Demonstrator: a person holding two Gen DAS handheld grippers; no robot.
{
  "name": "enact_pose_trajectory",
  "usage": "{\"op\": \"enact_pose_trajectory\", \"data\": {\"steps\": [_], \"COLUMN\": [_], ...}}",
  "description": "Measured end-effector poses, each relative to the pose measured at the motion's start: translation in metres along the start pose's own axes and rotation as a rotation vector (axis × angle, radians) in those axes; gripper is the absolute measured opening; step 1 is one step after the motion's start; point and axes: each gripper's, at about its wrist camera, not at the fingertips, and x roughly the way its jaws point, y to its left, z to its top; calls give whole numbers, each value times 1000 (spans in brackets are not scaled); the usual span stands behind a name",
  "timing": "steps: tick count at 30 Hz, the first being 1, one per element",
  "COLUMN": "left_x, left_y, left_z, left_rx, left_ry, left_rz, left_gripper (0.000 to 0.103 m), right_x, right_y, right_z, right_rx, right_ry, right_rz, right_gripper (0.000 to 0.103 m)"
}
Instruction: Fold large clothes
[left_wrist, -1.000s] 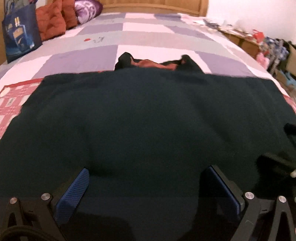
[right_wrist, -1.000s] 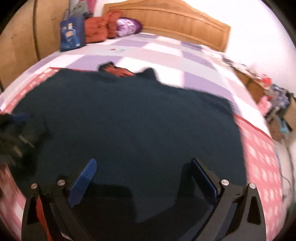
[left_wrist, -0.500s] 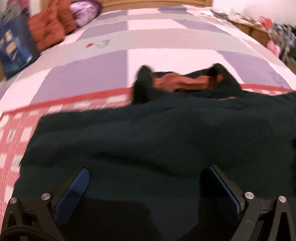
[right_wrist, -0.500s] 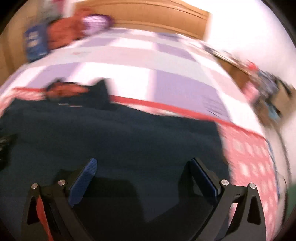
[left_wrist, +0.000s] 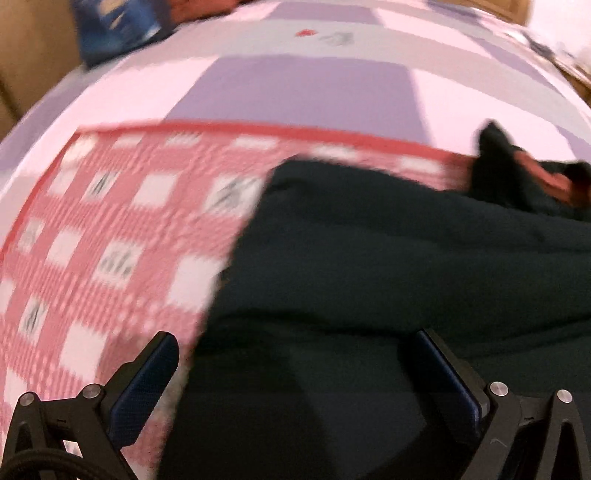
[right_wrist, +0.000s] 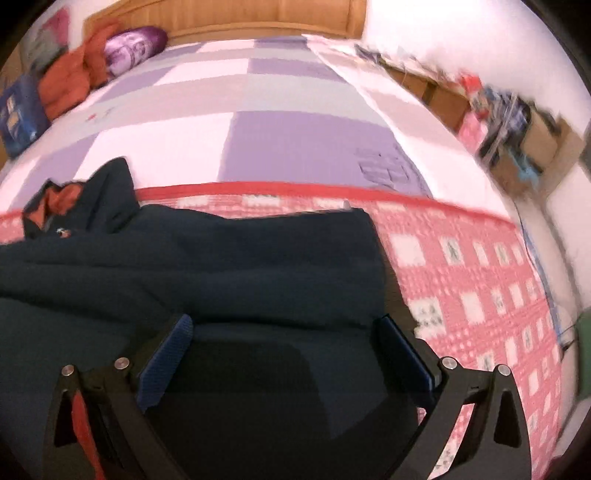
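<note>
A large dark navy garment (left_wrist: 406, 266) with an orange-lined collar (left_wrist: 546, 177) lies spread on the bed. My left gripper (left_wrist: 295, 365) is open just above the garment's left edge, its left finger over the pink checked cloth. In the right wrist view the same garment (right_wrist: 221, 266) fills the lower left, its collar (right_wrist: 66, 199) at the far left. My right gripper (right_wrist: 284, 347) is open over the garment near its right edge. Neither gripper holds anything.
A pink checked cloth (left_wrist: 92, 240) lies under the garment on a purple and white bedspread (right_wrist: 295, 140). Orange cushions (right_wrist: 74, 81), a purple pillow (right_wrist: 133, 44) and a blue bag (right_wrist: 18, 114) sit near the wooden headboard. Cluttered boxes (right_wrist: 517, 122) stand beside the bed at right.
Both grippers have moved apart toward the garment's sides: the left toward its left edge, the right toward its right edge. The pink cloth now shows beside each. Both stay open.
</note>
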Motion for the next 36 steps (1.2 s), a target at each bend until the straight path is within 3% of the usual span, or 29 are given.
{"op": "enact_pose_trajectory", "data": {"steps": [2, 5, 10, 17, 21, 26, 30, 36], "left_x": [-3, -6, -21, -51, -70, -103, -160, -302], "left_y": [15, 20, 35, 64, 75, 81, 64, -1], "left_z": [-6, -10, -23, -71, -118, -168, -200, -236], "left_rx": [-38, -21, -16, -59, -44, -25, -2, 18], "left_ry": [-4, -6, -14, -40, -39, -18, 26, 48], "left_rz": [10, 14, 46, 23, 22, 70, 99, 48], "left_gripper": [103, 103, 103, 103, 103, 103, 103, 103], "right_x": [-7, -15, -46, -99, -117, -137, -177, -297], "right_y": [-6, -25, -30, -15, -25, -31, -32, -7], "right_z": [-9, -22, -48, -132, -193, -249, -278, -286], "right_rx": [-20, 63, 39, -56, -11, -49, -60, -52], "right_ry": [-36, -50, -92, -141, -88, 4, 43, 33], "right_rz": [-43, -14, -26, 26, 80, 53, 77, 141], "right_gripper": [101, 101, 101, 101, 101, 101, 101, 101]}}
